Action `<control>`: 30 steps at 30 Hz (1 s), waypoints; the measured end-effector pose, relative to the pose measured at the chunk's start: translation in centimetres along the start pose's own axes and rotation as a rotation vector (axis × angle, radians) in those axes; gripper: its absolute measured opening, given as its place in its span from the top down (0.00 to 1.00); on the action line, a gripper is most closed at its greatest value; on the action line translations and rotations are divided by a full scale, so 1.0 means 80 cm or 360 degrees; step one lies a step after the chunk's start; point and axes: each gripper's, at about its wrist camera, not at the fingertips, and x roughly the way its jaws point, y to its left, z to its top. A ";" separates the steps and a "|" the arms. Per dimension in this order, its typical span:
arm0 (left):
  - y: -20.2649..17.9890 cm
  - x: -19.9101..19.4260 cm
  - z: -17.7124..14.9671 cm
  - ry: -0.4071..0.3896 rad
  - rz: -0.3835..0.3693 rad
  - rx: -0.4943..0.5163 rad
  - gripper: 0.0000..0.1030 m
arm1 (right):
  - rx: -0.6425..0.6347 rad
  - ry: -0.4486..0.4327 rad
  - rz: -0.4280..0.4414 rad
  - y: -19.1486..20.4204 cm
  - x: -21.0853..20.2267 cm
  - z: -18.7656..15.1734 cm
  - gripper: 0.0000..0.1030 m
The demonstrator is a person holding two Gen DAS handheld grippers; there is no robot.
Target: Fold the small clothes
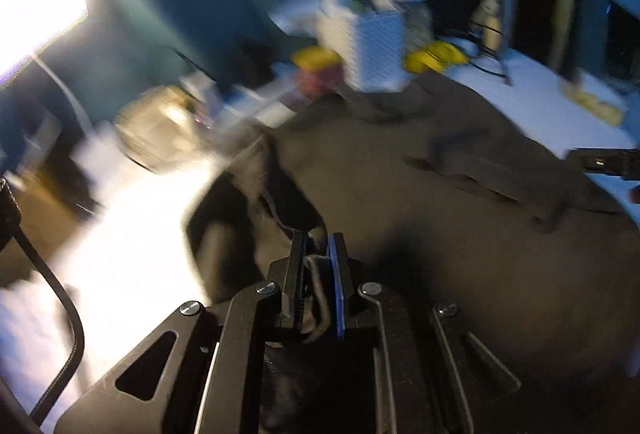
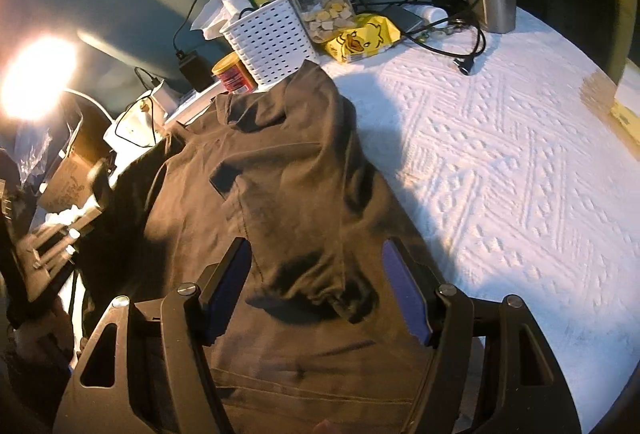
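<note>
Shirt lies spread on the white surface, its long axis running from the basket toward the right gripper; those jaws stand open above its near end, touching nothing; the left gripper, blurred, seems clamped on a lifted edge at the left side, so it is nearer for the fold.
</note>
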 end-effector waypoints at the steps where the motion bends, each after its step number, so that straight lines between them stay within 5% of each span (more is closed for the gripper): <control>1: -0.002 0.009 -0.003 0.0061 -0.0071 -0.0023 0.90 | 0.0005 0.0002 0.0001 -0.002 0.000 -0.001 0.31; 5: -0.005 0.018 -0.019 0.0177 -0.0245 -0.0066 0.82 | 0.0018 0.0012 0.0000 -0.005 0.000 -0.006 0.31; 9: 0.014 -0.006 -0.033 0.0161 -0.0293 -0.0124 0.55 | 0.0026 0.0026 0.0000 -0.004 0.004 -0.008 0.31; 12: 0.034 -0.030 -0.045 0.0147 -0.0322 -0.0184 0.47 | 0.0018 0.0032 0.0005 0.000 0.006 -0.008 0.31; 23: 0.097 -0.041 -0.060 0.0109 -0.0273 -0.0312 0.45 | -0.0137 0.0096 0.0084 0.064 0.032 -0.009 0.31; 30: 0.128 0.016 -0.011 0.0124 -0.0443 -0.0395 0.46 | -0.0151 0.0096 0.0088 0.081 0.039 -0.005 0.31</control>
